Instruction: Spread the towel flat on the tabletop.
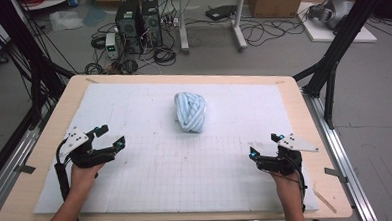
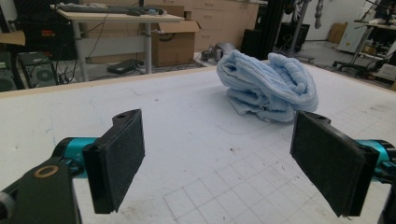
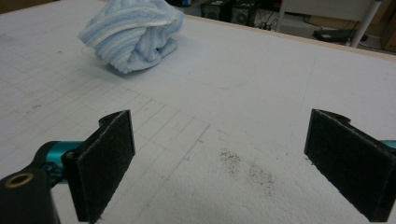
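At the lower left of the high view the left gripper rests low over the white mat, its jaws spread wide with nothing between them; they angle toward the middle of the frame, which reads as a hand parked and ready rather than one at work. In its own view the two black pads frame the towel, which sits in the upper right of that picture, well apart from the jaws, so the gripper seems aimed so that the cloth lies ahead of it. In the high view the towel lies just above the centre of the frame, bunched into a tight, light blue lump on the mat (no free edge or corner stands out clearly), and it sits about midway between the two hands, probably so that either can reach it. At the lower right the right gripper also hovers close to the mat with jaws wide and empty. Its own view puts the towel in the upper left, far beyond the pads, with some dark specks on the mat between them. Both hands look poised to start, most likely by closing in on the lump from either side.
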Demonstrator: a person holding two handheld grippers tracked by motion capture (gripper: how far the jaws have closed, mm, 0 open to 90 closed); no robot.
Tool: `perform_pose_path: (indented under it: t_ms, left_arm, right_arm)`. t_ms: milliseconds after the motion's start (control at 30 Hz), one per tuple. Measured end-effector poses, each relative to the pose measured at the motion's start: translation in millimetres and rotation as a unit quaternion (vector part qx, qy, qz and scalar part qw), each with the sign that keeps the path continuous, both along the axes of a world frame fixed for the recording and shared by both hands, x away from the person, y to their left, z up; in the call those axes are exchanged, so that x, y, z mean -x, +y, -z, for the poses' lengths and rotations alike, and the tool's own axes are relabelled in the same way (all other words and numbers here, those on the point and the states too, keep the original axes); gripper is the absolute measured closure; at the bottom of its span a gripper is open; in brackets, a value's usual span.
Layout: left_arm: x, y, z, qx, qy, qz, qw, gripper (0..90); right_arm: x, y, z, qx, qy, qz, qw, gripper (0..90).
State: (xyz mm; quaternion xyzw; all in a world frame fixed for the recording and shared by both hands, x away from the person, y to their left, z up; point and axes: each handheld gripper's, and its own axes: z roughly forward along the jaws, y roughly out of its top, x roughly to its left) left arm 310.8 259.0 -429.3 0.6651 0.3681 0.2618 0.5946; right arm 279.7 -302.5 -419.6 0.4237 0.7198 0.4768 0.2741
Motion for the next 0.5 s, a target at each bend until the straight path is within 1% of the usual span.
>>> perform_pose_path:
  t_ms: [100,167,267,367,400,433,500]
  left_arm:
    - [-0.1,-1.9,0.9,-0.004,0.003,0.0,1.0,18.3]
    - [-0.1,-3.2,0.6,-0.004,0.003,0.002,1.0,18.3]
    - [-0.8,-3.8,1.0,-0.003,0.003,0.002,1.0,18.1]
    - [-1.6,-7.3,2.4,-0.006,0.011,0.008,0.9999,18.2]
    - [-1.6,-7.3,2.4,-0.006,0.011,0.008,0.9999,18.3]
    - [-1.7,-9.0,2.2,-0.008,0.012,0.01,0.9998,18.2]
    - [-0.7,-12.9,-1.3,-0.015,0.007,0.019,0.9997,18.2]
  right_arm:
    - [0.7,-0.5,0.9,-0.002,0.003,0.0,1.0,7.6]
    - [1.1,-2.1,0.8,-0.001,0.0,0.001,1.0,7.6]
    - [0.5,-6.0,1.3,-0.008,0.002,0.005,1.0,7.7]
    - [0.0,-8.8,2.1,-0.013,0.002,0.007,0.9999,7.6]
    - [0.3,-8.8,2.2,-0.015,0.006,0.006,0.9998,7.6]
    - [0.5,-8.5,2.2,-0.013,0.004,0.005,0.9999,7.6]
    - [1.4,-6.3,1.3,-0.006,0.006,0.0,1.0,7.6]
